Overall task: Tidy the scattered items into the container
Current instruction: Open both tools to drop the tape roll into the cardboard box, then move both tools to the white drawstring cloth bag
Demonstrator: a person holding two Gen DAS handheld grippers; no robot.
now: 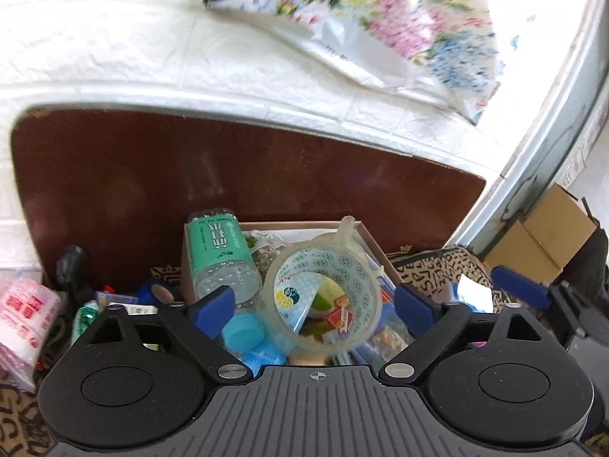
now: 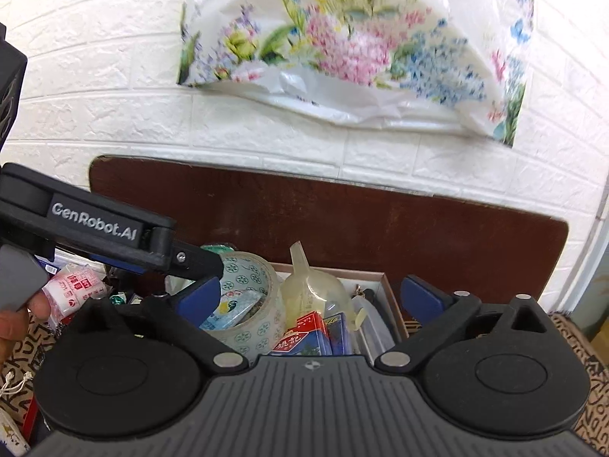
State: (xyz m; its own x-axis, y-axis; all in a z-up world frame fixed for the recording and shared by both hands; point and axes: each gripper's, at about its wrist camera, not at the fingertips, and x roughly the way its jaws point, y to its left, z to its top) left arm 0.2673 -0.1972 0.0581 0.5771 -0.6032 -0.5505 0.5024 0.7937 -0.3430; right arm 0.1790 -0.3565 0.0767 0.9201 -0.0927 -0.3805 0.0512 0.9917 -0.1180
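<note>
A cardboard box (image 1: pixel 375 242) stands against the brown board, full of items. In it lie a green-labelled water bottle (image 1: pixel 220 251), a clear tape roll (image 1: pixel 323 301), a translucent funnel (image 2: pixel 304 285) and a red-and-blue card pack (image 2: pixel 304 337). My left gripper (image 1: pixel 314 306) is open, its blue pads either side of the tape roll without touching it. My right gripper (image 2: pixel 310 295) is open and empty above the box (image 2: pixel 388 285). The left gripper's body (image 2: pixel 95 228) shows at the left of the right wrist view, its tip by the tape roll (image 2: pixel 251 297).
A pink-printed tissue pack (image 1: pixel 26 316), a green tube (image 1: pixel 83 320) and other small items lie left of the box. A patterned cloth (image 1: pixel 445 266) covers the table. A white brick wall with a floral plastic bag (image 2: pixel 354 53) is behind. A cardboard carton (image 1: pixel 544 236) stands at right.
</note>
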